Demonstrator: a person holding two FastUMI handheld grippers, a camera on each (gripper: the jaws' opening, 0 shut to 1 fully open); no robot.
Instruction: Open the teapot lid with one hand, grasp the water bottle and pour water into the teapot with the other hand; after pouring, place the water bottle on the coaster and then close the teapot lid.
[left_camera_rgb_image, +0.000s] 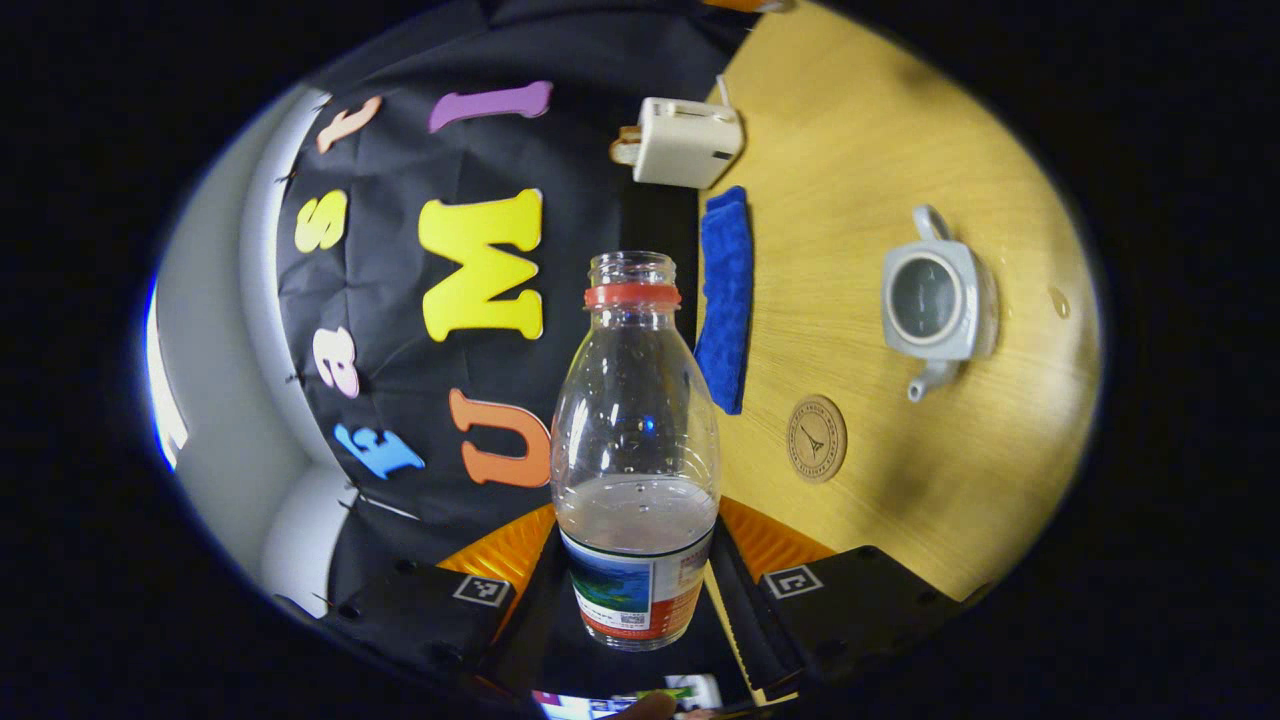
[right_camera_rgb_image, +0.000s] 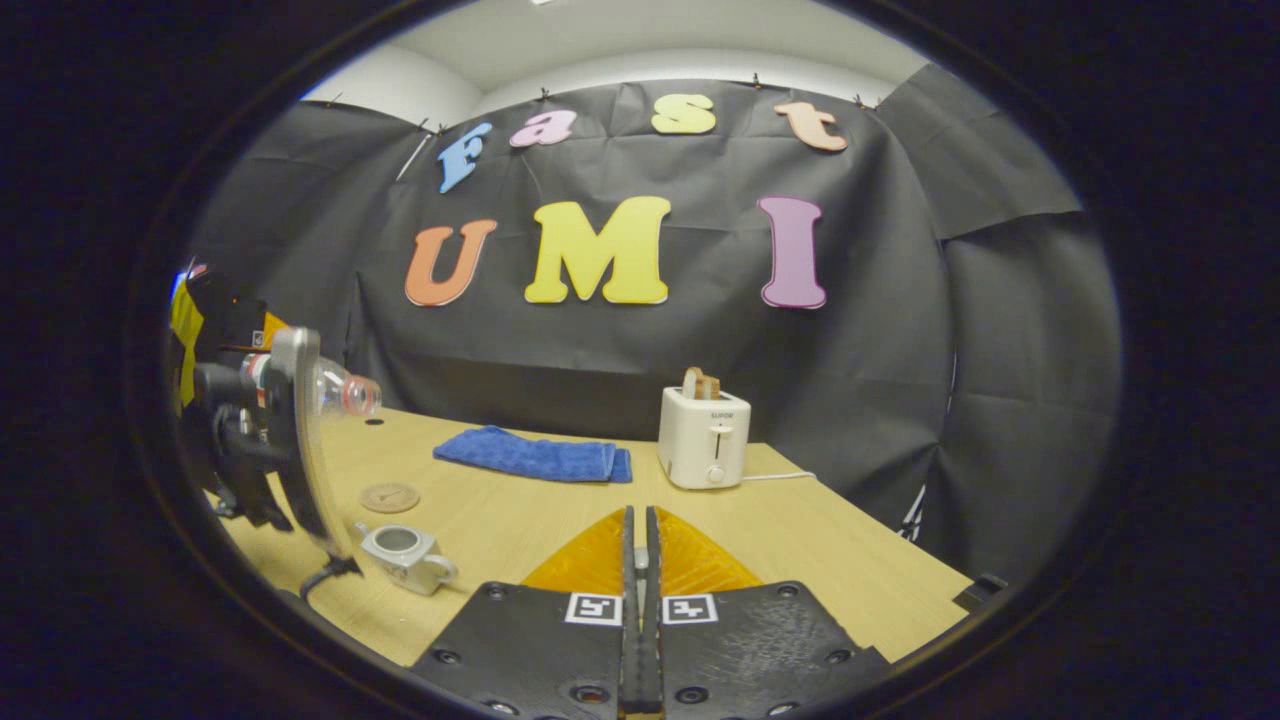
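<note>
Seven items, listed large to small.

Table (right_camera_rgb_image: 800, 540): pale wood, carrying everything below.

Towel (left_camera_rgb_image: 725, 300): blue, folded, lying near the wall, well apart from the teapot.

Toaster (right_camera_rgb_image: 703, 437): white, standing beside the towel's end, corded.

Left gripper (left_camera_rgb_image: 636, 585): its fingers are pressing on the bottle's labelled lower part from both sides. The left gripper view is showing the table turned on edge, so the gripper is likely being held rolled over with the bottle lying roughly level; the right gripper view is showing the bottle (right_camera_rgb_image: 335, 392) sideways above the table, neck pointing toward the middle of the booth.

Right gripper (right_camera_rgb_image: 640, 600): fingers closed together with nothing seen between them, hanging low over the near table edge, pointing toward the toaster. The lid is not lying between these fingers.

Bottle (left_camera_rgb_image: 635, 440): clear, uncapped, red collar ring, some water resting in the lower body. It is being held off the table, to one side of the teapot rather than over its opening.

Teapot (left_camera_rgb_image: 938, 305): white, small, standing on the table with its mouth open and spout facing the coaster. Whether it is holding water cannot be told.

Coaster (left_camera_rgb_image: 817, 438): round, brown, bare, lying near the teapot's spout.

Progress, as a judgement: the lid is off and the bottle is grasped; pouring looks either finished or about to begin. Setting the bottle on the coaster and closing the teapot are both remaining.
</note>
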